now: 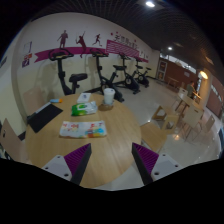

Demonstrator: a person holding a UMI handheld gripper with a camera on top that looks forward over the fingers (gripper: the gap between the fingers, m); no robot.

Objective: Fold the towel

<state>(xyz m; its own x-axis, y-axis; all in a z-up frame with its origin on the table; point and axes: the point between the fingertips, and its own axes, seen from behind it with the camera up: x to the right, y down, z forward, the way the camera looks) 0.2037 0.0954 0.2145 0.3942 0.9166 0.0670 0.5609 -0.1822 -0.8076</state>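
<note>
I am holding my claw up above a round wooden table, its two fingers spread wide apart with nothing between them, the purple pads facing each other over bare tabletop. By my reckoning I am at the very start of the job: the approach, with no grip taken yet. The towel, as best I can judge, is the flat, pale, patterned cloth lying on the table beyond my fingers, well apart from them; it looks soft and thin, roughly rectangular, with small coloured marks on it, though I cannot tell whether it is one layer or several. Just beyond it are standing a green box-like thing and a white cup, both near its far edge. A dark flat object is resting at the table's far side. Past the table, exercise machines are lining a wall with a magenta band of figures. Next I am expecting to lower and go forward to one near edge or corner of the cloth, pinching only the fabric and keeping clear of the cup
</note>
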